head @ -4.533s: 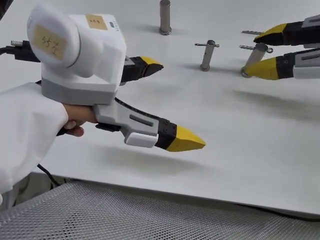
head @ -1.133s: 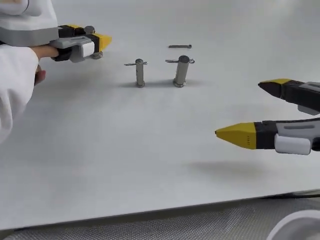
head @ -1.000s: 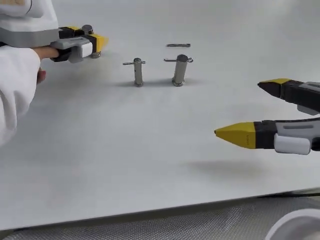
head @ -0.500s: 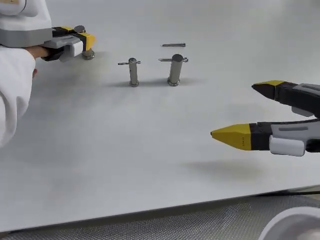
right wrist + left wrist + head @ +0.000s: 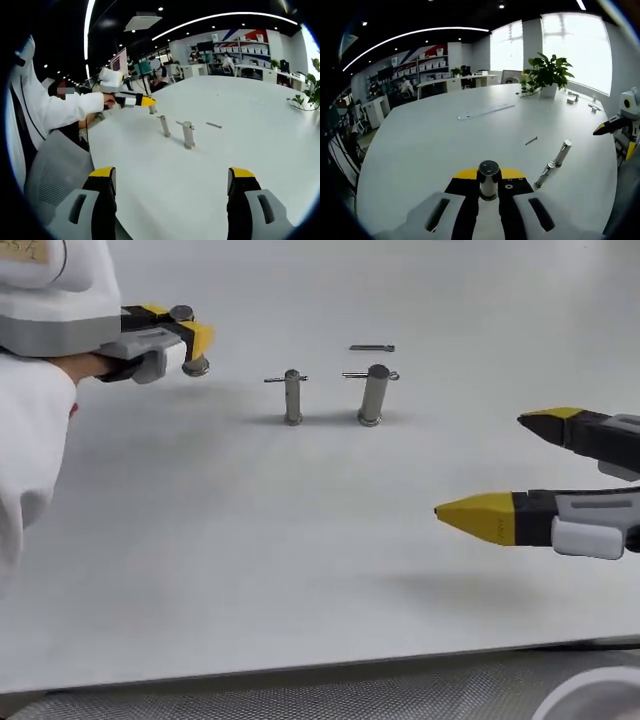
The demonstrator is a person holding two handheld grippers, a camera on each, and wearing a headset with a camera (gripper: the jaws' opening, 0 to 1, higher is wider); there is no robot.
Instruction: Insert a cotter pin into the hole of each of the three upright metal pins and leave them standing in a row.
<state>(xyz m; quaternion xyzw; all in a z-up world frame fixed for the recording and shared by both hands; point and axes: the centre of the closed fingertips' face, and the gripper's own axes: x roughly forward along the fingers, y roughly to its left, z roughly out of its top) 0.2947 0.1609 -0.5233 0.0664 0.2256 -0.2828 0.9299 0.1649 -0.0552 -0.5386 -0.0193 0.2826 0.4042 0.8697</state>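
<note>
Got the bare third pin (image 5: pixel 196 366) clamped upright in the left gripper (image 5: pixel 195 338), off to the left of the row. Counting two done: thin pin (image 5: pixel 292 400) and fat pin (image 5: pixel 373 398), side by side. Spotting the loose cotter pin (image 5: pixel 372 348) flat on the table (image 5: pixel 300 570) just behind the fat pin, long axis along the row. Leaves the right gripper (image 5: pixel 478 464) for the fetch (jaws wide apart, nothing in them): forward and left from there. Getting the clamp close up from the left gripper view, round head above shut jaws. Reading the gap between cotter pin and fat pin better from the right gripper view.
</note>
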